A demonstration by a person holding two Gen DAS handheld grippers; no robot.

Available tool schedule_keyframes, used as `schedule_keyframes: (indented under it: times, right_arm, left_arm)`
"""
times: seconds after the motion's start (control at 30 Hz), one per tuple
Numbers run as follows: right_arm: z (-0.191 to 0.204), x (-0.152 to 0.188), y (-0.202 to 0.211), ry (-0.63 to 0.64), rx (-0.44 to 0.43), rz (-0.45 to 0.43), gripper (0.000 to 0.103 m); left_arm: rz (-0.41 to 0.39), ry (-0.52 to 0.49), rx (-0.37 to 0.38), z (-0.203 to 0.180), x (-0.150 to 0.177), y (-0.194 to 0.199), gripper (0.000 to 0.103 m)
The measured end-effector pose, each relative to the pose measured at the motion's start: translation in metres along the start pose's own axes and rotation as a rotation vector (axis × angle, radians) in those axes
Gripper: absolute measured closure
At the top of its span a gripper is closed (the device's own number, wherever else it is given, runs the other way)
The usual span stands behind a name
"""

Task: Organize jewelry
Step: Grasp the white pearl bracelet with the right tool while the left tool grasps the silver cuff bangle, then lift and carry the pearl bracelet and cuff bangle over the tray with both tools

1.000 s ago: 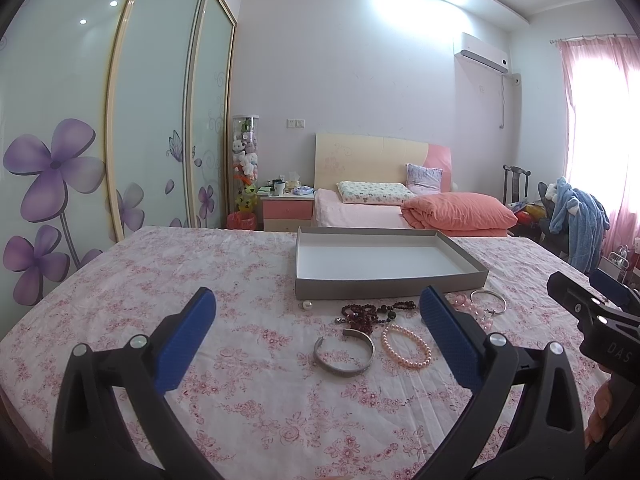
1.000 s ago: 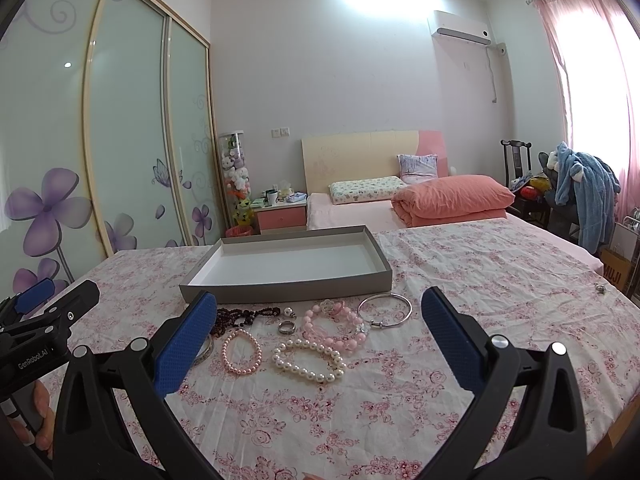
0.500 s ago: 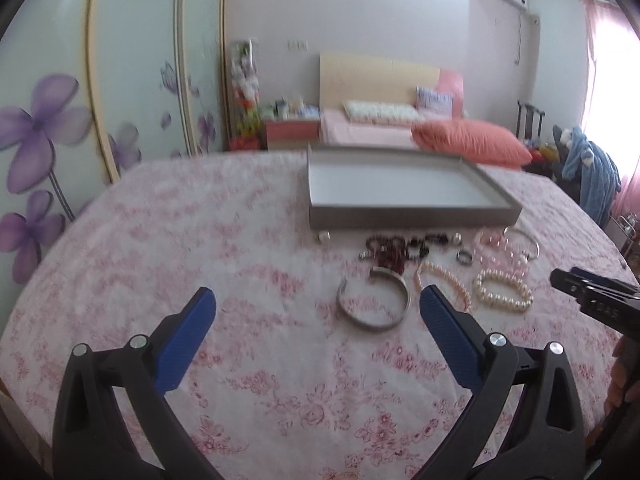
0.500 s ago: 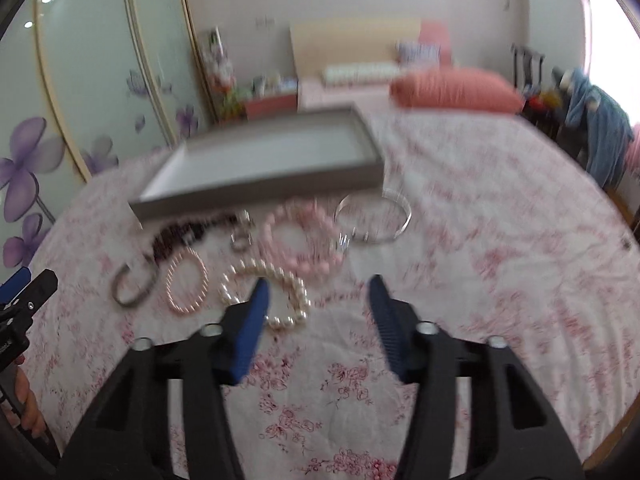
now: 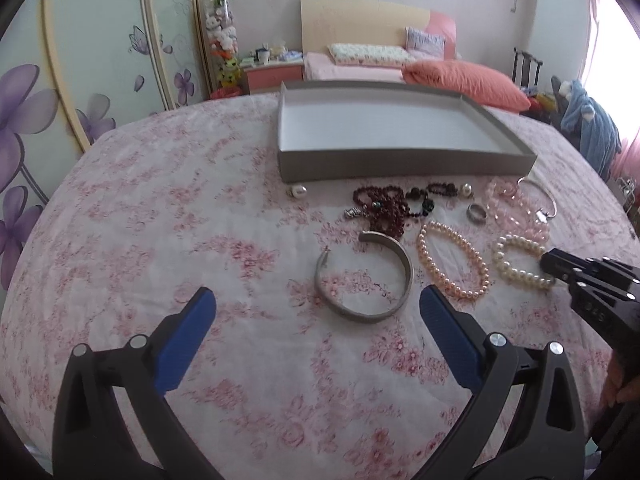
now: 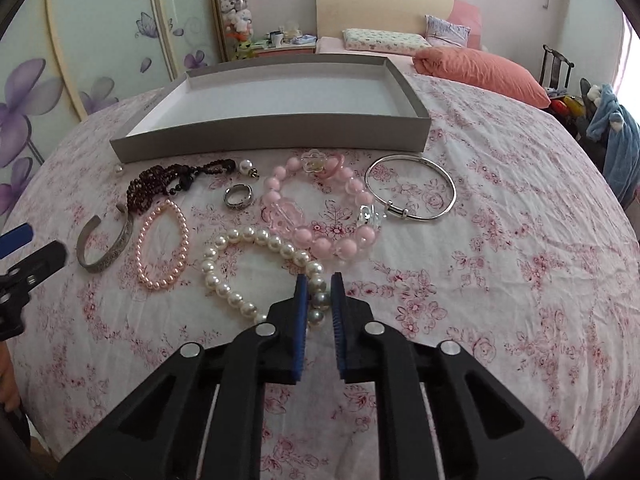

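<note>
Jewelry lies on a floral cloth in front of an empty grey tray [image 6: 280, 142] [image 5: 400, 162]. My right gripper [image 6: 319, 287] is shut on the near end of a white pearl bracelet [image 6: 244, 248] [image 5: 516, 262]. Beside it lie a pink pearl bracelet [image 6: 162, 248] [image 5: 452, 262], a silver cuff [image 6: 106, 242] [image 5: 364, 280], dark red beads [image 6: 160, 188] [image 5: 384, 204], a ring [image 6: 239, 196], a pink bead bracelet [image 6: 316, 216] and a silver bangle [image 6: 412, 192]. My left gripper [image 5: 316, 312] is open, low over the cloth, just before the silver cuff.
A loose pearl bead [image 5: 298, 191] lies left of the dark beads near the tray's front wall. The cloth-covered table [image 5: 160, 220] drops off at left and right. A bed with a salmon quilt [image 5: 464, 80] stands behind.
Both grippers tilted down and moved in toward the jewelry. My right jaws went from wide open to closed on the white pearl bracelet. My left jaws stayed open.
</note>
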State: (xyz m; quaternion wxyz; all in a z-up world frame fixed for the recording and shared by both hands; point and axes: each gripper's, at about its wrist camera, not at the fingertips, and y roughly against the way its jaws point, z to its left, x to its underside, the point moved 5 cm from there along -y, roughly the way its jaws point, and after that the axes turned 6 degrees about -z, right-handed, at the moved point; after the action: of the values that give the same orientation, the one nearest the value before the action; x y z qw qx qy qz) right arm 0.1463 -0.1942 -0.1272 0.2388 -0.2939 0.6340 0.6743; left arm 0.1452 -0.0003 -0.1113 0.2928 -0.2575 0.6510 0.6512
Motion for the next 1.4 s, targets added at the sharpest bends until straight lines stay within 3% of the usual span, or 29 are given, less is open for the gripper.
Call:
schedule_keyframes:
  times: [0.3, 0.43, 0.63, 0.7, 1.03, 1.2, 1.4]
  right_arm:
    - [-0.012, -0.005, -0.002, -0.033, 0.021, -0.012, 0.092]
    - [-0.014, -0.006, -0.001, -0.038, 0.017, -0.017, 0.092]
    - [-0.017, -0.006, -0.002, -0.046, 0.01, -0.018, 0.092]
    - [-0.018, -0.006, -0.002, -0.048, 0.008, -0.018, 0.092]
    - [-0.021, -0.006, -0.004, -0.055, -0.002, -0.019, 0.092]
    - [-0.021, -0.006, -0.004, -0.059, -0.009, -0.021, 0.092]
    - [-0.016, -0.01, 0.009, -0.065, -0.082, -0.077, 0.092]
  left_arm:
    - [0.069, -0.044, -0.041, -0.022, -0.005, -0.036, 0.004]
    - [0.088, -0.018, -0.032, -0.022, -0.006, -0.048, 0.009]
    - [0.071, 0.021, -0.021, -0.012, -0.01, -0.046, 0.034]
    - [0.069, 0.021, -0.02, -0.007, -0.009, -0.044, 0.037]
    - [0.061, 0.025, -0.026, 0.008, -0.005, -0.038, 0.034]
    - [0.05, 0.029, -0.021, 0.008, -0.005, -0.037, 0.039]
    - [0.035, 0.041, 0.007, 0.006, -0.003, -0.029, 0.039]
